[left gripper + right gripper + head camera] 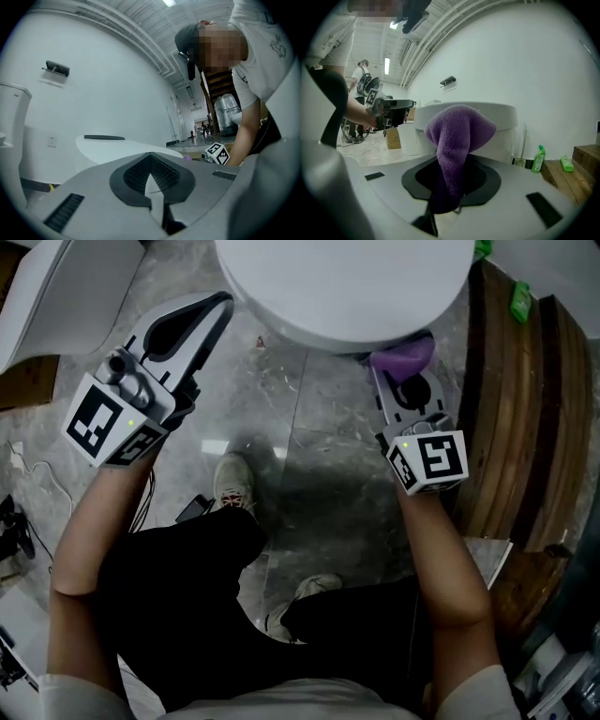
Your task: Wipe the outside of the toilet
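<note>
At top centre of the head view, the toilet (347, 287) is showing its bowl front toward the person. Right tool (403, 381) is clamping a purple cloth (405, 354): jaws are closed on its lower end and the free end is sticking up past the tips. Cloth is sitting right at the bowl's lower right edge in the head view. Right gripper view is showing it directly in front of the bowl, but I'm not able to call contact vs. a small gap. Left tool (208, 317) is hanging at upper left, jaws closed together on nothing, apart from the porcelain and doing no work.

Progress, as judgement: cloth is in hand and presented to the bowl, so setup is done. Porcelain is showing no streaks, wet patches or dirt in any view, so I'm not crediting any area as wiped. I'm reading this as the start of a pass, or mid-pass, on the bowl's front right. What I'm judging as left:
- rest of the bowl's outside
- lower part down toward the floor (319, 456)
- lid (122, 145)
- tank (11, 112) at the left of the left gripper view

Green bottle (539, 159) by the wooden steps (525, 427) is sitting untouched.
</note>
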Available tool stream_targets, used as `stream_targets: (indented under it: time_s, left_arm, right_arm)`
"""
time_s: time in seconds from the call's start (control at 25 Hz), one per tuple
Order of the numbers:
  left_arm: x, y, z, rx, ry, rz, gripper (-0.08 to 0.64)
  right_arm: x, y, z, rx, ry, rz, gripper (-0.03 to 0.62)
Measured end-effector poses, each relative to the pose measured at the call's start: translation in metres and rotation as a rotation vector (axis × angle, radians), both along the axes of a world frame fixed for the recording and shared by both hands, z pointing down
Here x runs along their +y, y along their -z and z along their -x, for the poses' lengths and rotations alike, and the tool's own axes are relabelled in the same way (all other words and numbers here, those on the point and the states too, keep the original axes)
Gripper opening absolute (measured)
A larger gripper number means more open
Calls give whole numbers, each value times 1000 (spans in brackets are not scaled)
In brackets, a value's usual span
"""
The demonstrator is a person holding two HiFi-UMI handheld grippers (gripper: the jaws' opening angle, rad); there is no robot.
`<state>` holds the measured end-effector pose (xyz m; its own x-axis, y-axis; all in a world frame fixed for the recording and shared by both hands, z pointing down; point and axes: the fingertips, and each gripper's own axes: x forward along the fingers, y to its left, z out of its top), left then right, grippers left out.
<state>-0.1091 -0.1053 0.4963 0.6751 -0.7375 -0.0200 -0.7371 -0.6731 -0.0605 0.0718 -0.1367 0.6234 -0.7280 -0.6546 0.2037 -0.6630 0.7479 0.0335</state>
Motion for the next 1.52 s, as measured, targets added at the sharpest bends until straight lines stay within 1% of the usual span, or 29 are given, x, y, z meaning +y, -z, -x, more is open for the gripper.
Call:
stream_targets:
  time_s: [0.08,0.16,0.4,0.64,0.72,0.92,1.08,1.16,1.4,1.52]
  left_arm:
    - [2,-2,6,11,6,13,-2]
    - [5,-3,12,27,12,21,-2]
    - [10,-14,33,5,28,21,-2]
    - [9,-28,56,7,54,40,-1]
    - [8,-27,64,19,63,39,-2]
    - [7,-30,78,34,85,42,-2]
    - [7,-32,78,24,81,40,0]
    - [9,-30,78,19,82,35,0]
    - [18,-24,88,17,114,19,-2]
    - [23,-22,92,14,128,15,0]
  right_arm:
    - [-3,-10,2,0,-3,-7,100]
    - [-4,-27,5,12,2,8,100]
    - [-8,-99,23,58,-3,85,100]
    - [-17,-182,47,142,-8,174,101]
    - [-22,-208,53,172,-4,201,101]
    - [-32,-257,67,222,-7,263,101]
    - [-31,-264,71,217,-30,290,103]
    - [-26,-261,76,209,-24,292,103]
    - [-16,-249,111,152,-11,319,103]
    - [-10,-231,139,117,36,300,103]
